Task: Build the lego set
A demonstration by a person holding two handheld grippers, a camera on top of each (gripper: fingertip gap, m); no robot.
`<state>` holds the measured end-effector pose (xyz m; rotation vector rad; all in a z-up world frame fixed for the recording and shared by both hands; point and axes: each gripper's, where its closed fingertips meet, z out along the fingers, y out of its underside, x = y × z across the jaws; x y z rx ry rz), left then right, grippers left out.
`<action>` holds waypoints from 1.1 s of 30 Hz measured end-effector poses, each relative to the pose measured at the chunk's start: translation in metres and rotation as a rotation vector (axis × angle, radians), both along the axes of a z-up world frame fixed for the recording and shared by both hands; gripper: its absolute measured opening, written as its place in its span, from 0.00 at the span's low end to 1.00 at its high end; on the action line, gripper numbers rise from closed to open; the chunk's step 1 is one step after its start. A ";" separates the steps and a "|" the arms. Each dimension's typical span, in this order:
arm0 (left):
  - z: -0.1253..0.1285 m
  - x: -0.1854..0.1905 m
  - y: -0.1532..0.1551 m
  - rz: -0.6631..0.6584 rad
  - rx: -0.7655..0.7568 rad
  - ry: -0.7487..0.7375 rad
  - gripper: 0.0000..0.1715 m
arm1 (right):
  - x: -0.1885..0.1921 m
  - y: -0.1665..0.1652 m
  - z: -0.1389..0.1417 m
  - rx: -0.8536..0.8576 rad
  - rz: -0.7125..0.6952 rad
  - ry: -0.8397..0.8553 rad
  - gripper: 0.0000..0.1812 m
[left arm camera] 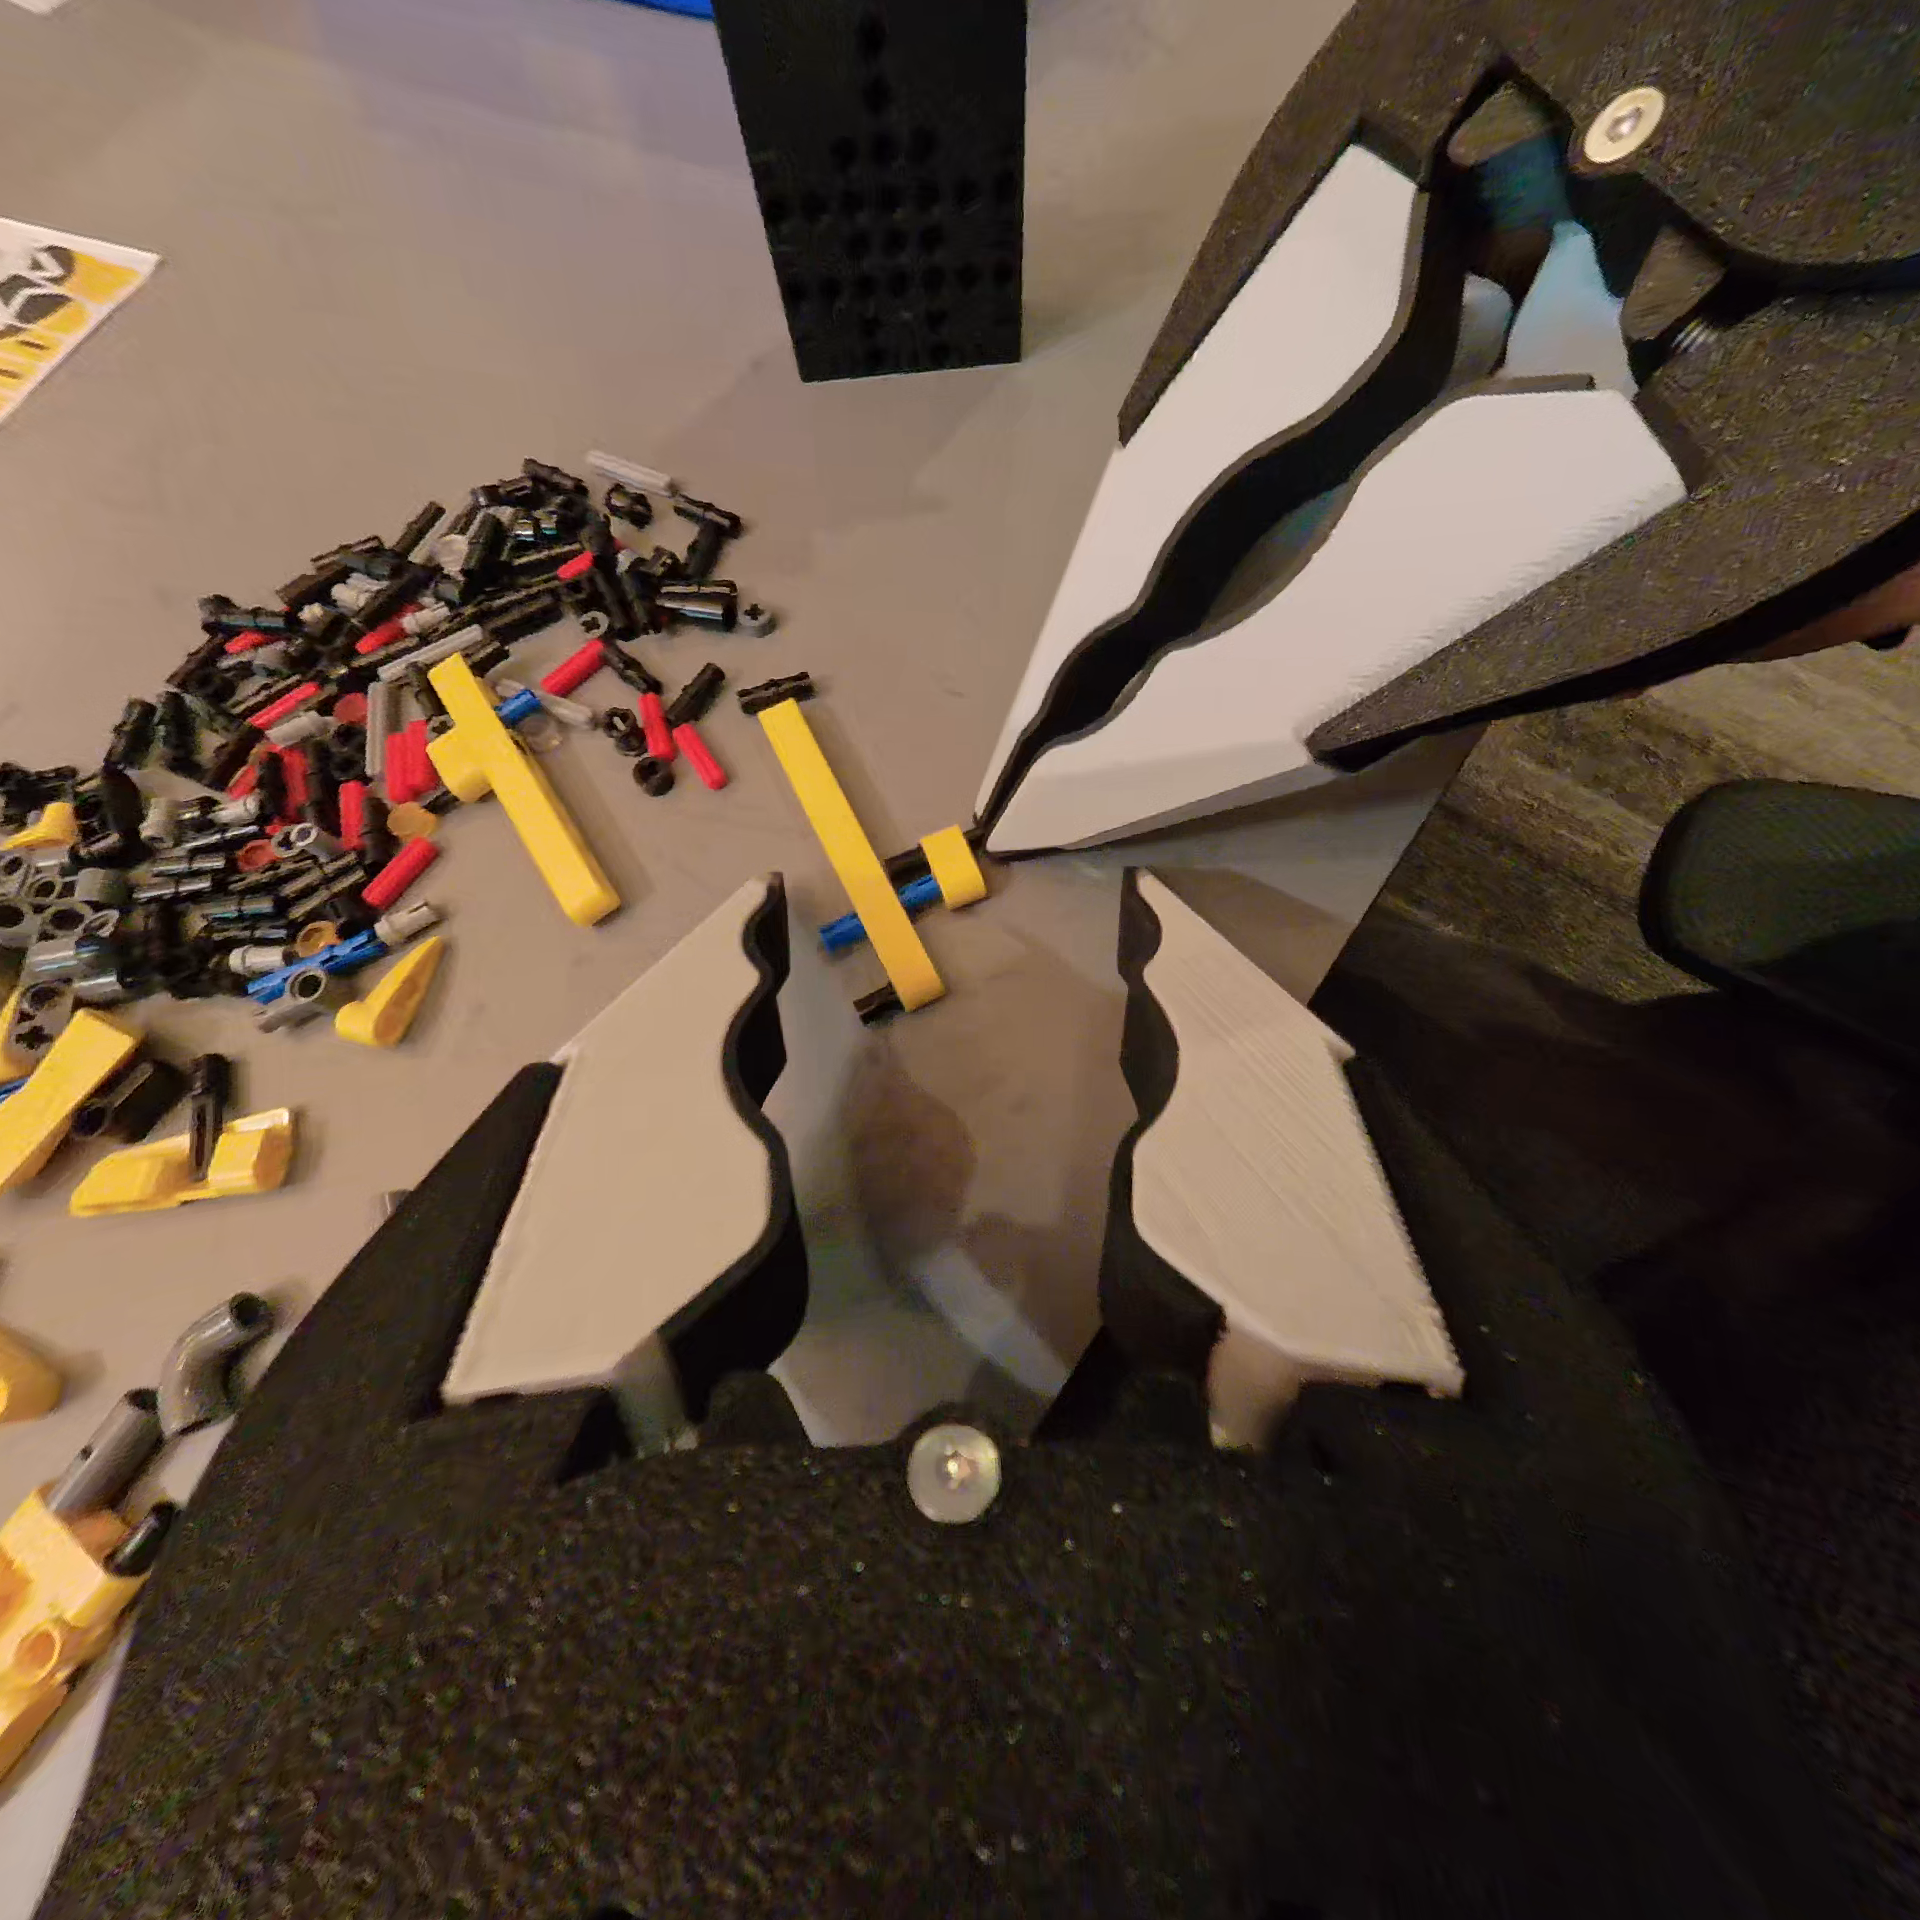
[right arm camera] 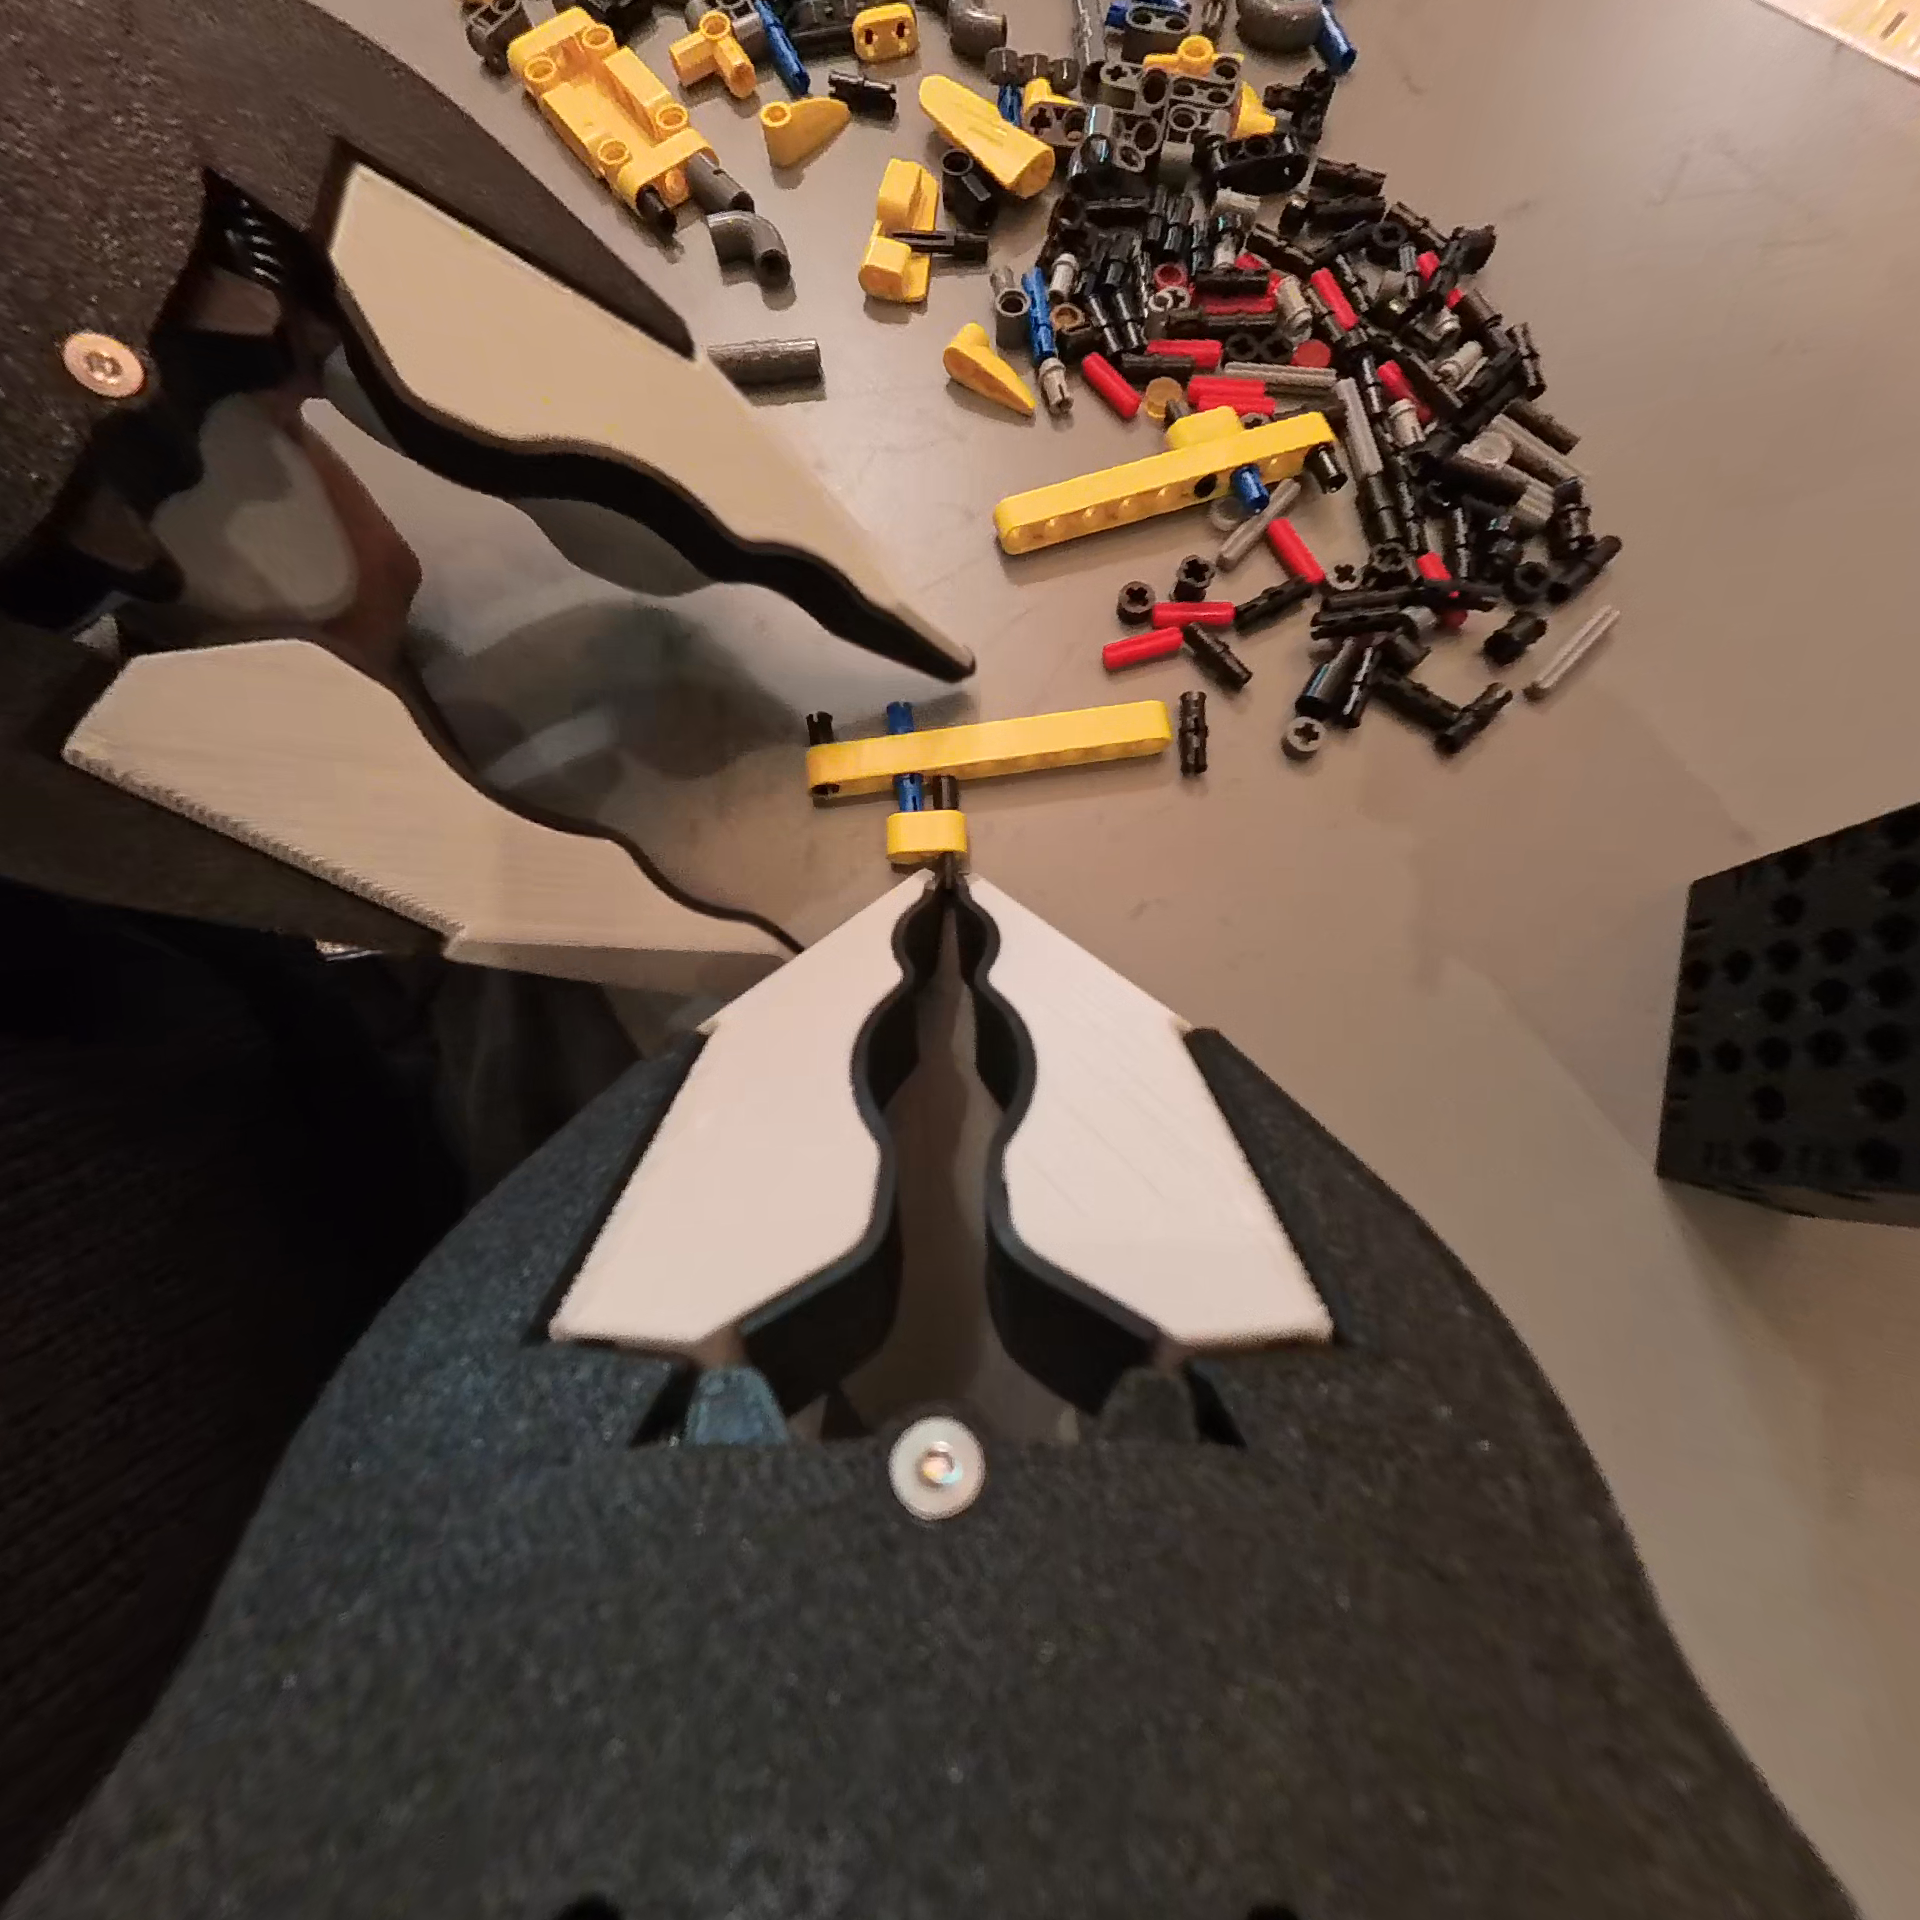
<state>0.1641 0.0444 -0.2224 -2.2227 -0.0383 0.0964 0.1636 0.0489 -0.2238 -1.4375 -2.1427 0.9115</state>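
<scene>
Left wrist view
Left claw (left arm camera: 951, 904): spread wide, holding nothing, poised just beside the small assembly.
Right claw (left arm camera: 982, 840): entered from the upper right, tips pinched together on a black pin (left arm camera: 971, 834) at the assembly's near end.
Assembly: long yellow beam (left arm camera: 850, 847) crossed by a blue pin (left arm camera: 878, 912), with a short yellow connector (left arm camera: 956, 868) on the pins; lay at the grey tabletop (left arm camera: 395, 332) edge, between both claws.
Handling, as judged: light, rigid plastic, smooth; pins probably slide loose under a sideways pull; best gripped across the beam's flat faces.
Loose parts: heap of black, red and grey pins (left arm camera: 343, 707) to the left; a second yellow beam (left arm camera: 520, 790) on its edge.
Containers: black perforated block (left arm camera: 883, 187) stood behind, its holes apparently unfilled.
Other: printed sheet (left arm camera: 52, 301) at far left.

Right wrist view
Right claw (right arm camera: 943, 881): closed to a narrow slit on the black pin (right arm camera: 945, 868) below the short yellow connector (right arm camera: 925, 836).
Left claw (right arm camera: 883, 810): gaping, nothing in it, one finger (right arm camera: 727, 520) above the beam's near end.
Long yellow beam (right arm camera: 997, 750): lay crosswise just ahead.
Black perforated block (right arm camera: 1797, 1049): at right, well apart.
</scene>
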 end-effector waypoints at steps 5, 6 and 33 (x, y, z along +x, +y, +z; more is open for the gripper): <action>0.000 0.006 0.002 -0.036 -0.006 -0.033 0.30 | 0.000 0.000 0.000 -0.016 0.002 0.002 0.01; 0.000 0.006 0.002 -0.036 -0.005 -0.035 0.30 | 0.000 0.000 0.000 -0.014 0.004 0.004 0.01; 0.002 0.002 -0.005 -0.005 0.005 0.068 0.28 | 0.000 -0.007 0.001 -0.044 -0.030 0.000 0.02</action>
